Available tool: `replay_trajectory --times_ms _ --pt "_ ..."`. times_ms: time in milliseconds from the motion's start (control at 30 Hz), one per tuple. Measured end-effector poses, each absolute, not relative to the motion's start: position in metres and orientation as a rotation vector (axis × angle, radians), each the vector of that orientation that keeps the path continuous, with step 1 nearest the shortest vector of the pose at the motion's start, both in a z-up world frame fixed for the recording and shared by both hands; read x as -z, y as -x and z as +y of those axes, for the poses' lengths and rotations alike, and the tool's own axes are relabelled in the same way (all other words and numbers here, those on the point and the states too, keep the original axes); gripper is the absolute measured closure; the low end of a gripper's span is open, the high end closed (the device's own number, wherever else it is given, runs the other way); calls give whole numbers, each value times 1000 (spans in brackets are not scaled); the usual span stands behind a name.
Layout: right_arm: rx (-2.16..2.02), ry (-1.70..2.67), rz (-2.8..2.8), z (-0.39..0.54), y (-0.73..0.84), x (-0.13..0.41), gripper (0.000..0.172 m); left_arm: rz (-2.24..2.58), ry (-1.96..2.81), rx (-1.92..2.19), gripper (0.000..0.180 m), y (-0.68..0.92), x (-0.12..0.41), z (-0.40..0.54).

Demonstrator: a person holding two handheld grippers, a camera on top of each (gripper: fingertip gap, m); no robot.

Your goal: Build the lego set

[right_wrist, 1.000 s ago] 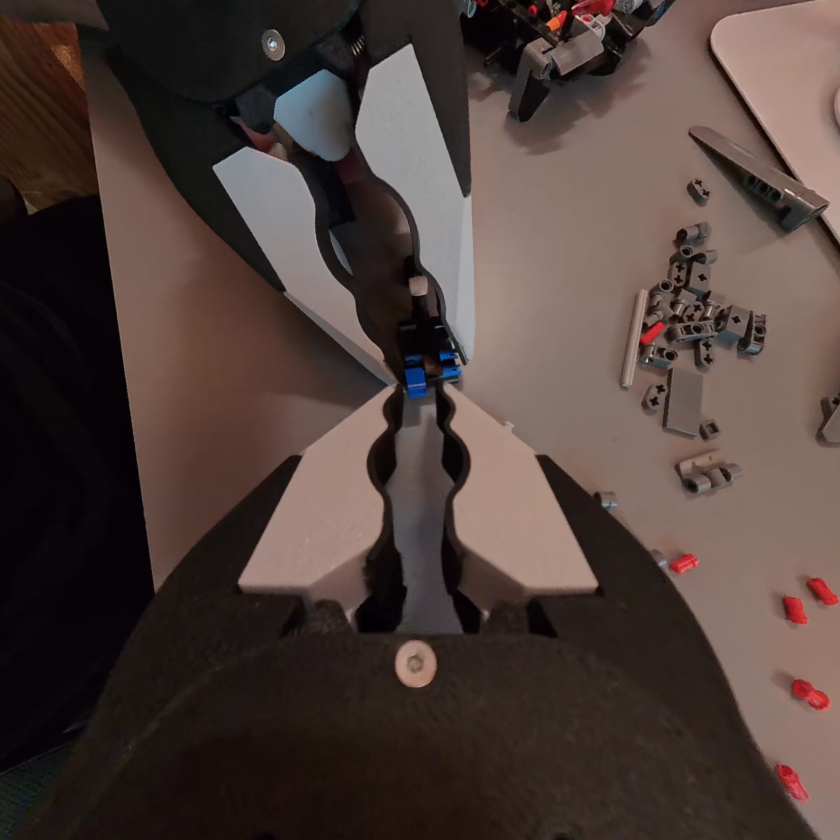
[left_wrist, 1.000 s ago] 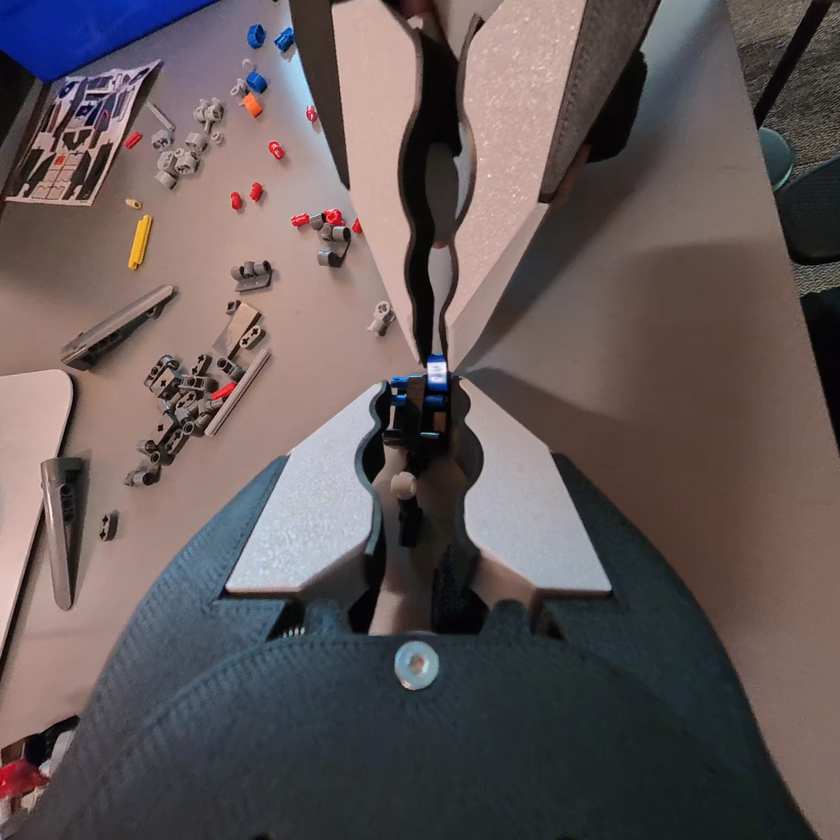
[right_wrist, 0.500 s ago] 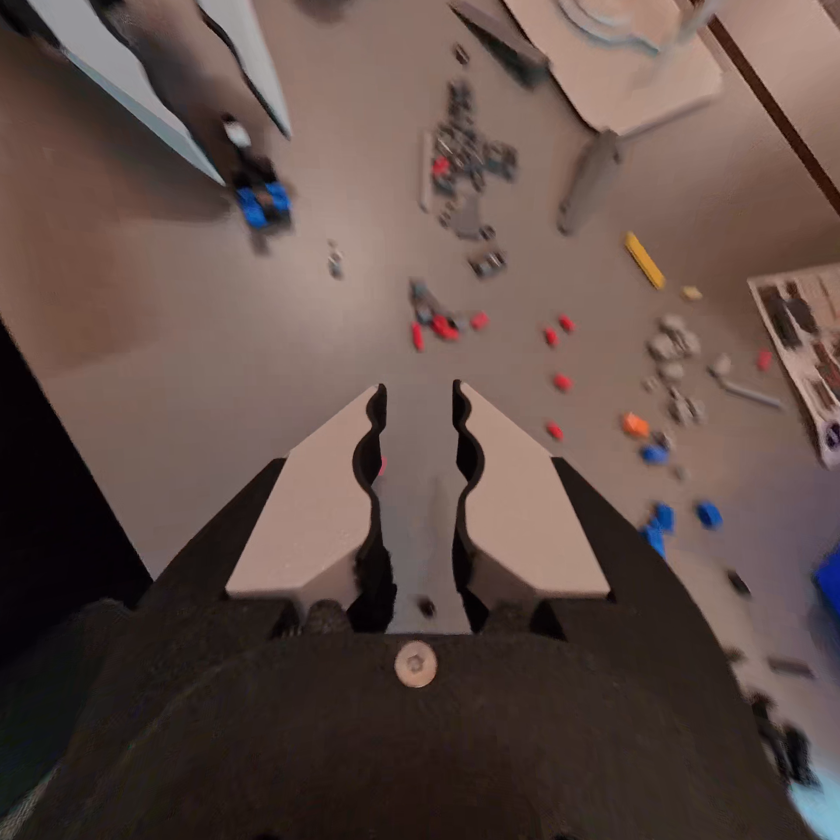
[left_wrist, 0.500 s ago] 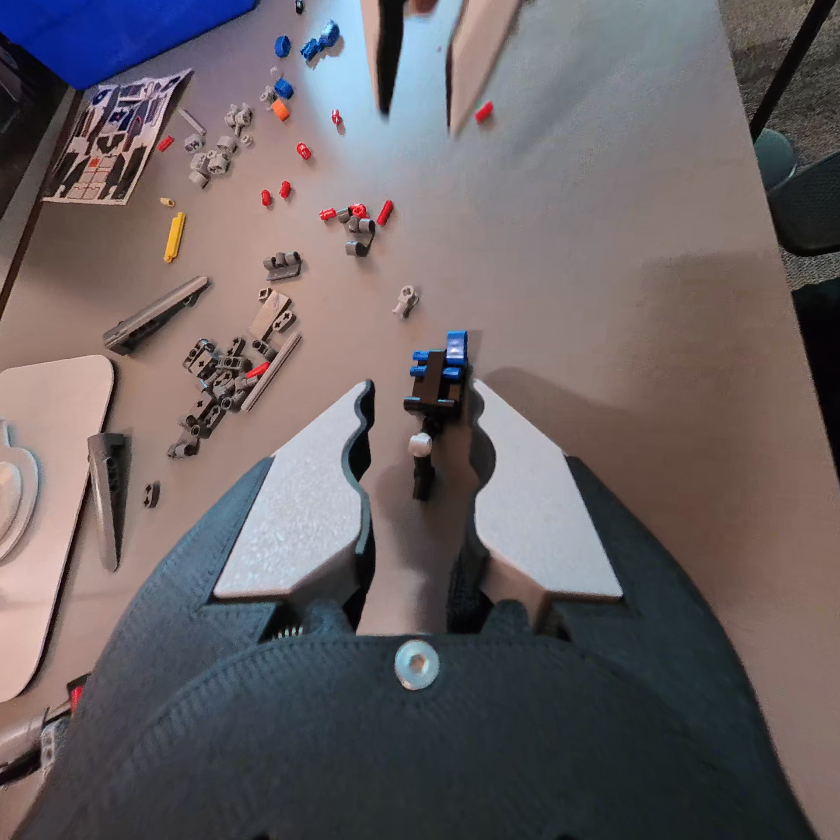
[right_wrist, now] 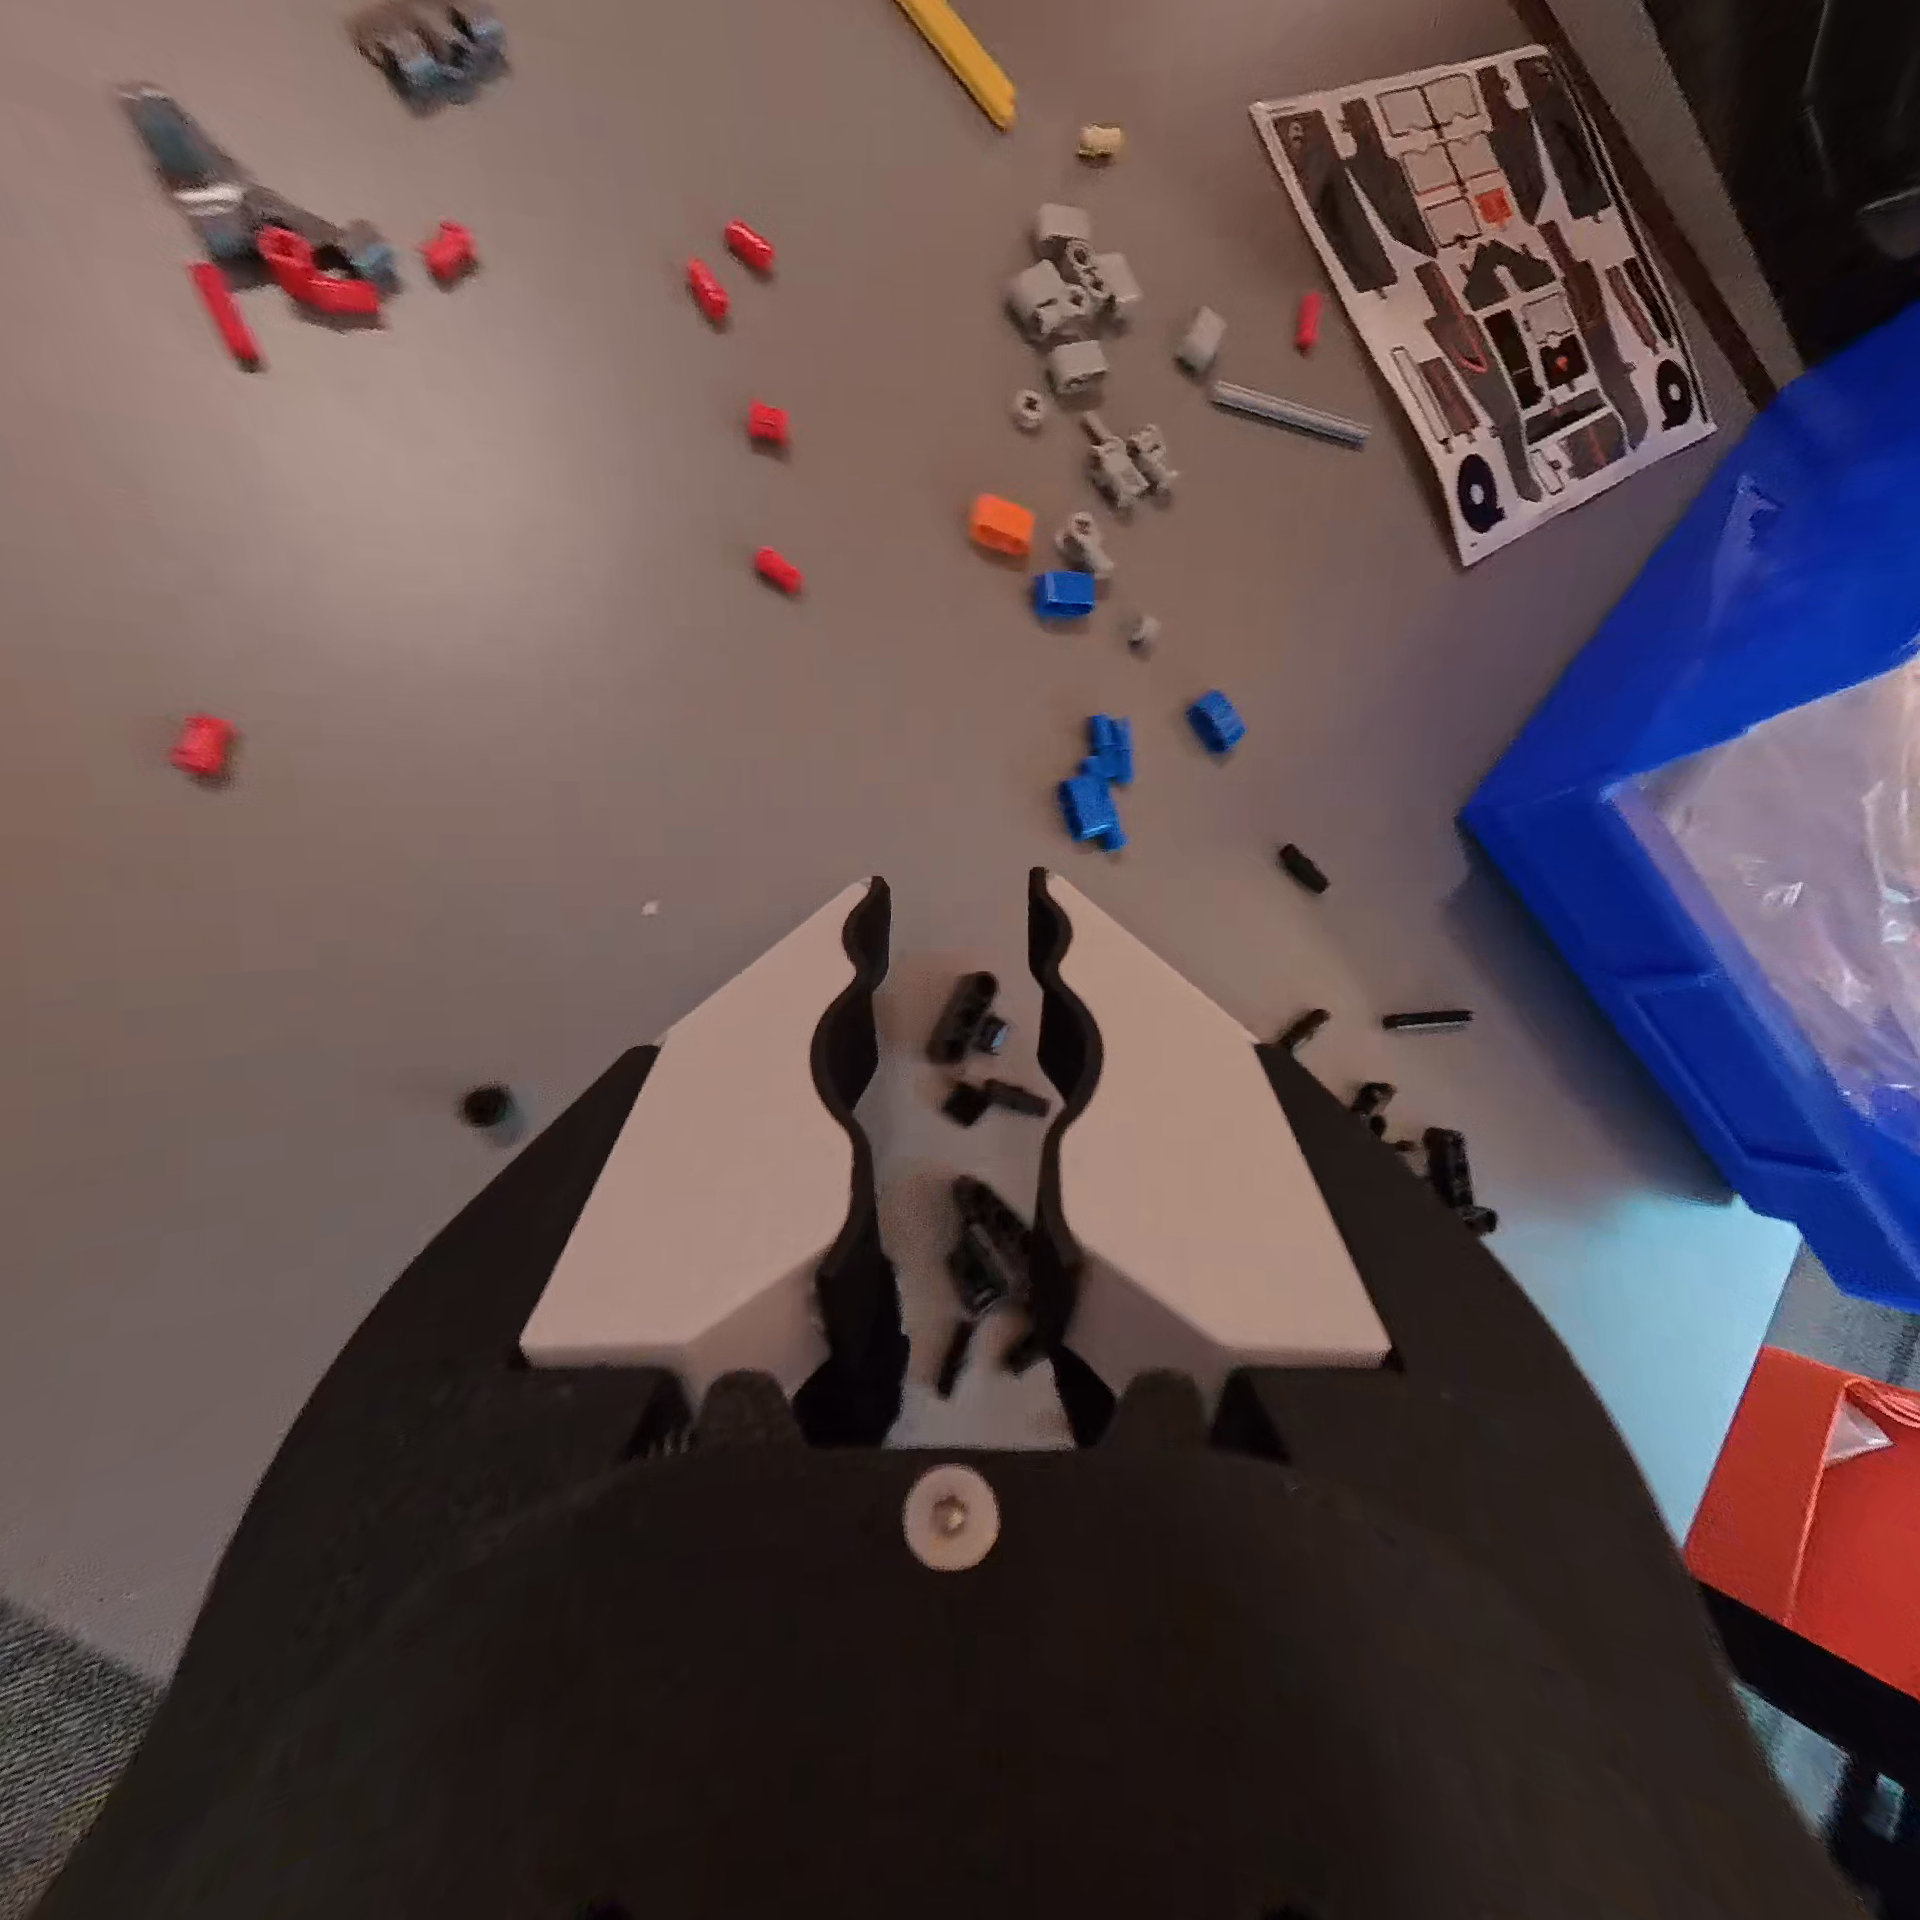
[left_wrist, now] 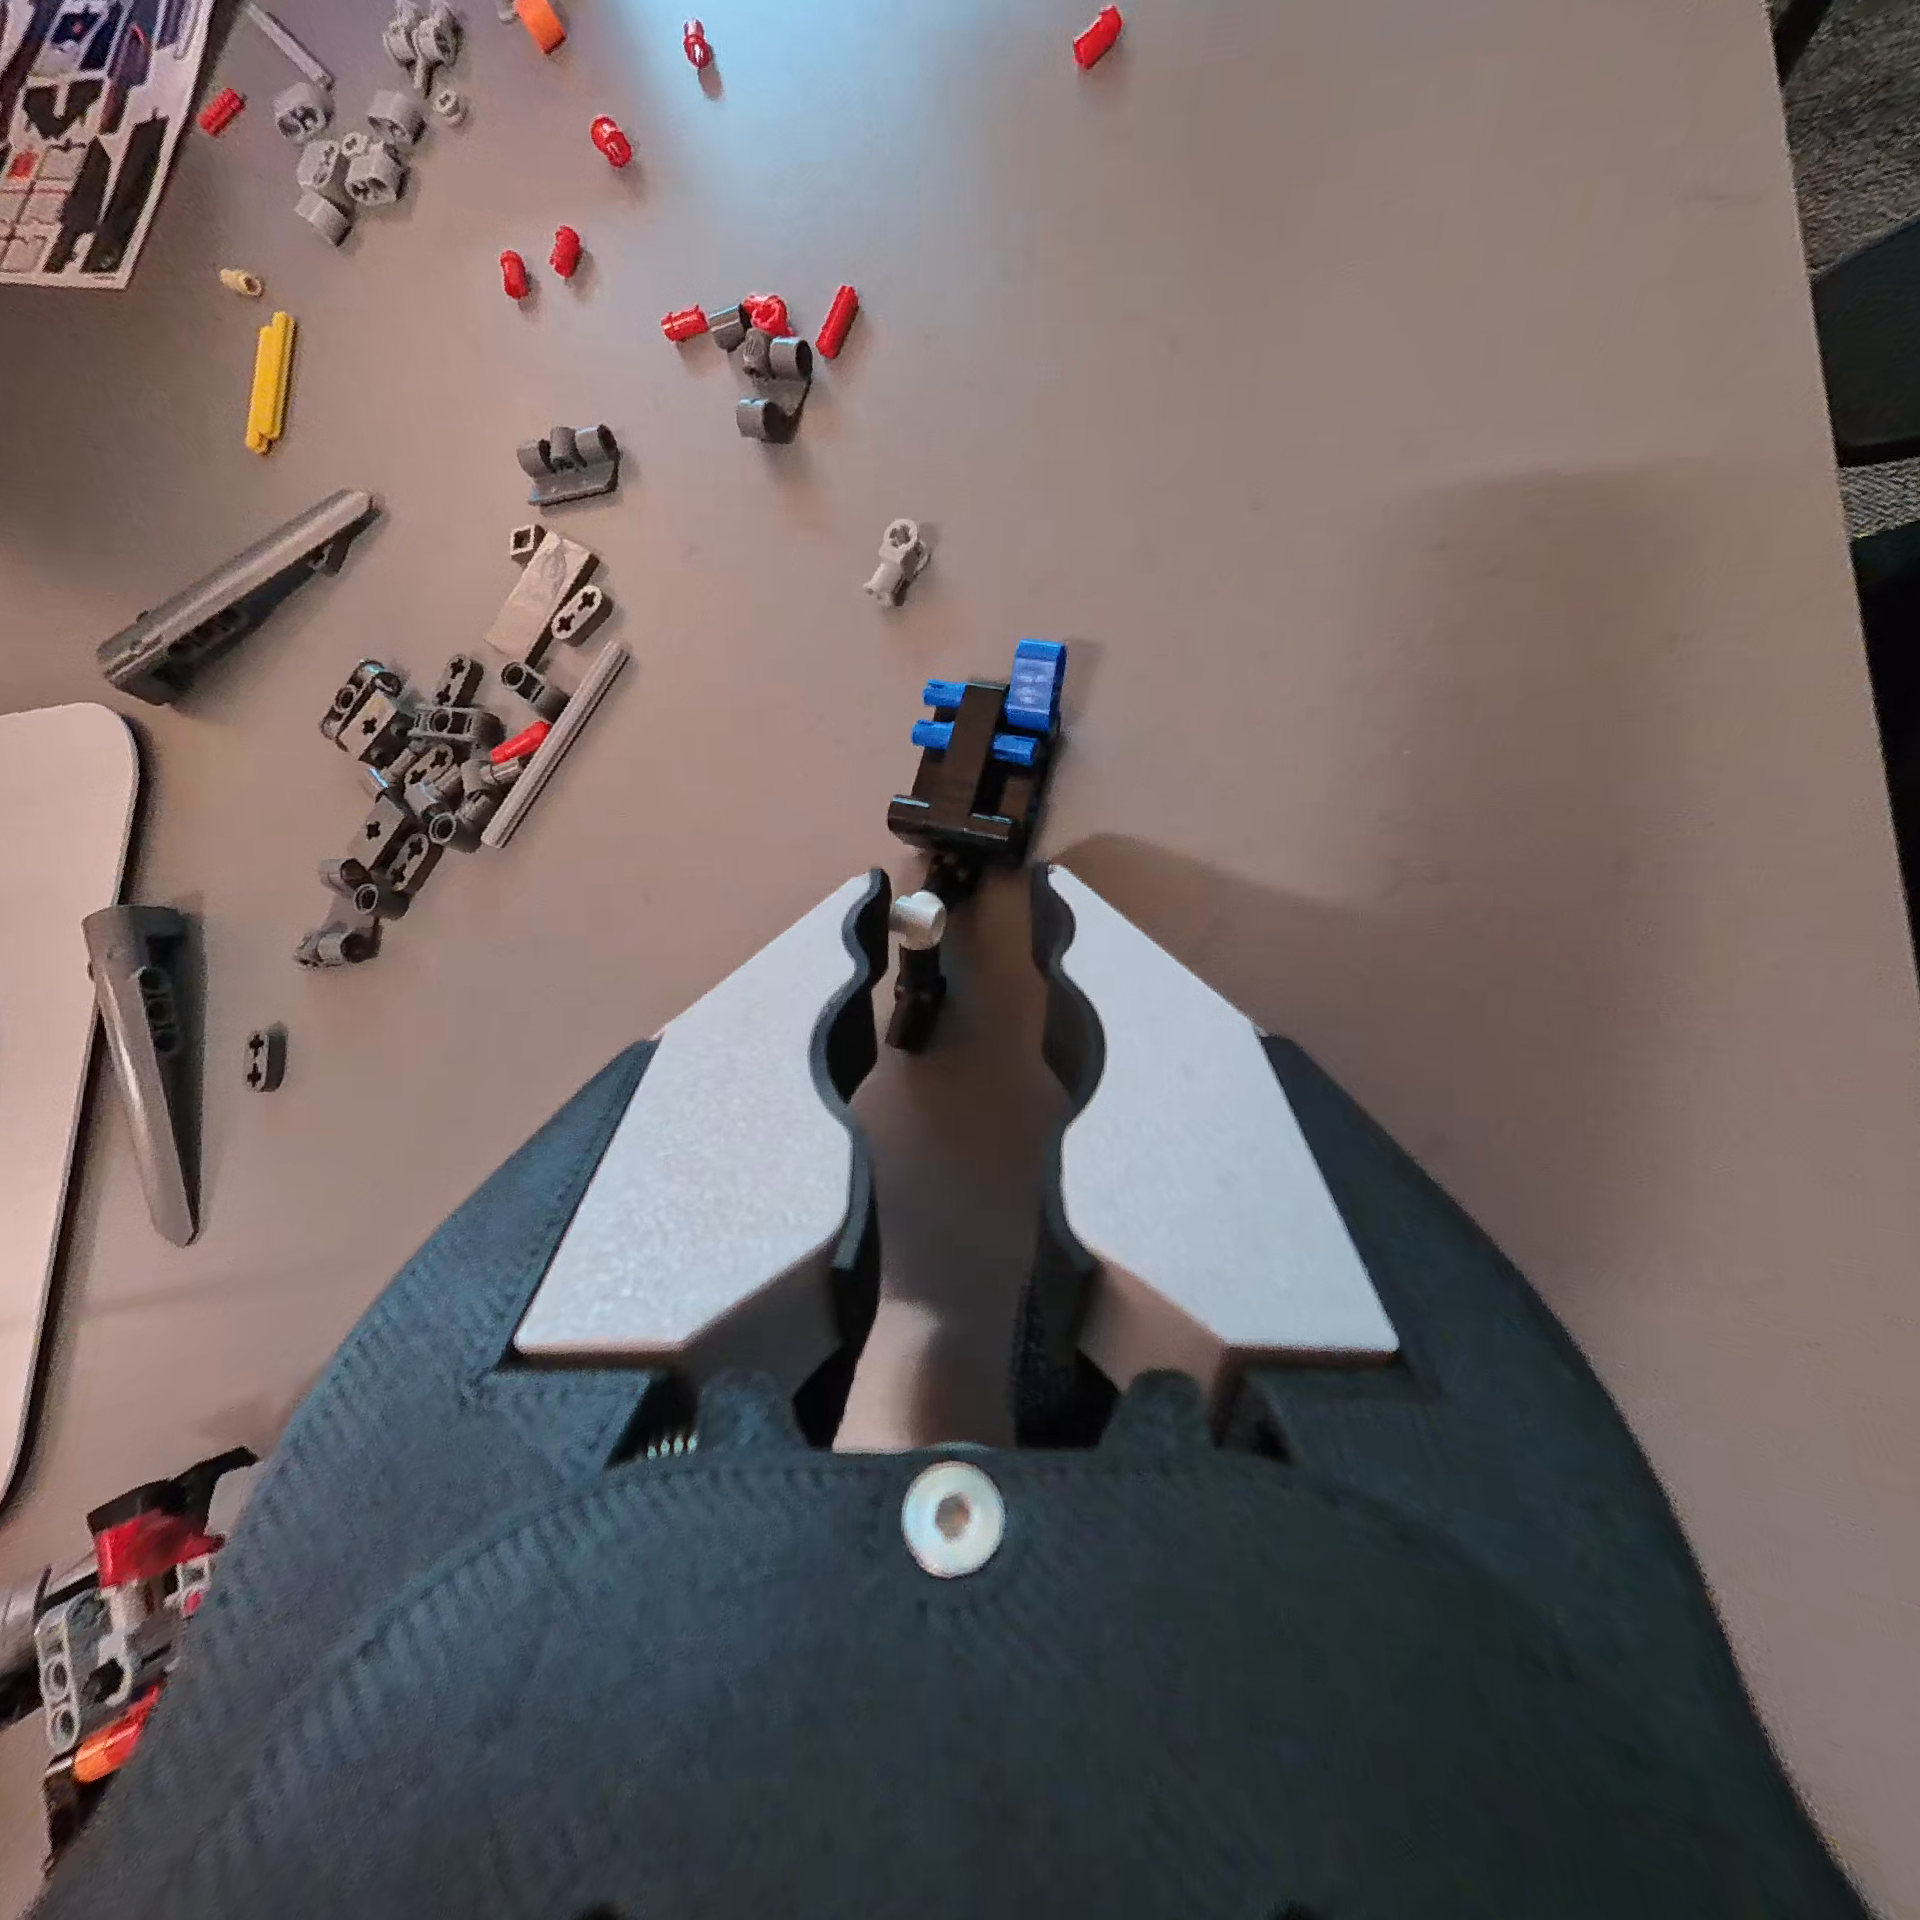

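Looking through the left wrist view, I had the left gripper (left_wrist: pixel 958 883) low over the desk (left_wrist: pixel 1351 520) with its jaws apart and nothing clamped. The small black-and-blue assembly (left_wrist: pixel 977 758) lay flat on the desk just past the fingertips, its thin black stem with a pale knob (left_wrist: pixel 918 918) reaching back into the gap. The knob sat close against the inner face of the left finger (left_wrist: pixel 727 1122), while the other finger stood clear of the stem, so I judged the piece to be resting on the desk, not gripped. Toward the left edge lay a cluster of dark grey connectors (left_wrist: pixel 426 769), a long grey panel (left_wrist: pixel 229 597), a yellow bar (left_wrist: pixel 270 379) and scattered red pins (left_wrist: pixel 566 249); the sticker sheet (left_wrist: pixel 83 135) was at the far left corner.

In the right wrist view, the right gripper (right_wrist: pixel 956 883) hung above the desk (right_wrist: pixel 416 623), likewise released and empty. Small black pieces (right_wrist: pixel 971 1013) showed through the gap, but they lay loose on the desk below, untouched by the fingers. Blue pieces (right_wrist: pixel 1096 779) sat just beyond the tips, to the right. A blue bin (right_wrist: pixel 1662 831) stood at the desk's right edge, with the sticker sheet (right_wrist: pixel 1475 291) near the far corner and an orange box (right_wrist: pixel 1808 1507) beyond the edge. The assembly did not appear here.
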State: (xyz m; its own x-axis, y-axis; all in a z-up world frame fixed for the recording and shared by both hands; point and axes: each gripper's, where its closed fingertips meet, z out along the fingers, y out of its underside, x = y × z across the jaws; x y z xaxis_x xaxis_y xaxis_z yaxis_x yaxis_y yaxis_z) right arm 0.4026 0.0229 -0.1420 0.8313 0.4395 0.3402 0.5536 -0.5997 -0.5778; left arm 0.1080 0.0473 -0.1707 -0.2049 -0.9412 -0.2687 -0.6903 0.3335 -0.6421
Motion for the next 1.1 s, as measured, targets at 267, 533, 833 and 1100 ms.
replay_trajectory --times_ms 267,533,833,1100 --pt "201 2328 -811 60 -426 164 153 1969 1427 537 156 -109 171 47" --pt "162 2347 -846 69 -430 173 164 1963 1439 567 157 -111 171 48" --pt "104 2297 -939 59 -411 170 166 1967 1440 572 158 -112 172 48" --pt "-14 2197 -974 42 -357 149 166 1964 1438 561 156 -113 171 51"
